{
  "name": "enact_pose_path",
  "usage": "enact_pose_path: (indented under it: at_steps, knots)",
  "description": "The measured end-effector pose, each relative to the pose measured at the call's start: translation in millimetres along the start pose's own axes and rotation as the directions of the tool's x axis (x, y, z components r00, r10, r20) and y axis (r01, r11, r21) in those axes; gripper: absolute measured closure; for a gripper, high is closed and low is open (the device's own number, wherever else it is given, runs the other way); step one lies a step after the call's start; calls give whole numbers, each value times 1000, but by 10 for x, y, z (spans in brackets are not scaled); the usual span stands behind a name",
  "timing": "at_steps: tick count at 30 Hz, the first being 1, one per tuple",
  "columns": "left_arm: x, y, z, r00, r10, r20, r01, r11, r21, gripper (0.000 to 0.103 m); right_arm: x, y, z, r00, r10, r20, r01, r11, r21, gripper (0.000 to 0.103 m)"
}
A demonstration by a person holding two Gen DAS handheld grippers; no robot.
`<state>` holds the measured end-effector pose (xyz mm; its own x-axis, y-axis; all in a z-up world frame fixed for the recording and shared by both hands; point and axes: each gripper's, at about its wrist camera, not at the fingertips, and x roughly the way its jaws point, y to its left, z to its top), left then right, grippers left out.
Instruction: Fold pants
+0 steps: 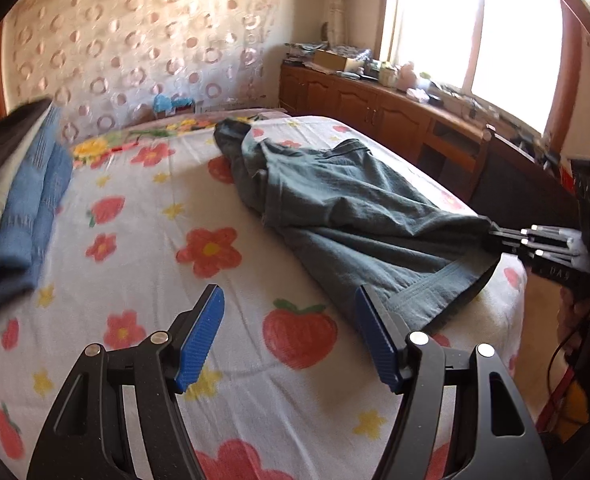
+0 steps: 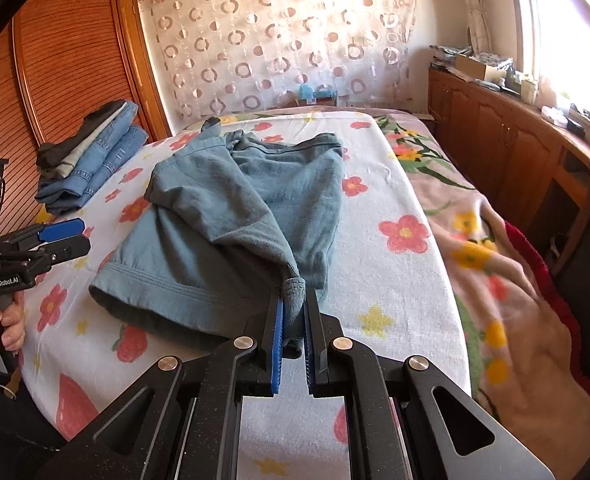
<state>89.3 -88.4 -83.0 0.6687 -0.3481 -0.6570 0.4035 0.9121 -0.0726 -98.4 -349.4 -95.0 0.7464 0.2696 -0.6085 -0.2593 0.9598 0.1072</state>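
Pants [image 2: 231, 216] of grey-blue cloth lie crumpled on the flowered bed sheet [image 2: 391, 280] we work over, and we take them as our landmark. Beyond the pants on their left side, at the sheet's edge by the wooden wardrobe [image 2: 67, 60], sits a stack of folded jeans [image 2: 91, 160]. To the right of the pants a wooden cabinet [image 1: 375, 104] runs under the bright window.

Our right gripper [image 2: 294, 320] points down at a slant toward the near corner of the pants, its blue pads pressed together on a bunched hem corner, which is drawn up into a small peak. Our left gripper [image 1: 289, 332] hangs just off the near hem of the pants, tilted downward, its jaws spread apart with only sheet between them; the right-hand pad sits beside the hem edge. In the right wrist view our left hand [image 2: 3, 328] wraps its handle.
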Motion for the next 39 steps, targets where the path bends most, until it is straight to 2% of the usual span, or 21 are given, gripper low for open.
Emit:
enact_pose_path:
  at_steps: [6, 7, 11, 13, 22, 30, 39]
  knots:
    - [49, -61, 153, 1000, -6, 4, 5, 1000, 14, 34, 151, -40, 5, 1000, -16, 23, 16, 1000, -2, 94]
    - [66, -73, 171, 1000, -11, 2, 11, 1000, 15, 34, 173, -45, -5, 1000, -11, 22, 11, 1000, -1, 87]
    - [143, -114, 195, 1000, -16, -14, 17, 1000, 19, 34, 132, -77, -35, 999, -33, 26, 34, 999, -9, 78]
    - [178, -142, 198, 1000, -15, -21, 16, 1000, 26, 34, 90, -110, -40, 999, -37, 30, 37, 999, -5, 68]
    - [227, -109, 297, 1000, 1, -14, 0, 999, 32, 34, 61, -107, 134, 997, -23, 68, 24, 999, -27, 63]
    - [143, 109, 482, 998, 48, 29, -48, 999, 20, 34, 354, 124, 522, 993, 84, 80, -78, 993, -84, 63]
    - [35, 429, 505, 995, 87, 52, -86, 996, -35, 34, 967, 508, 883, 976, 216, -17, -216, 964, -157, 63]
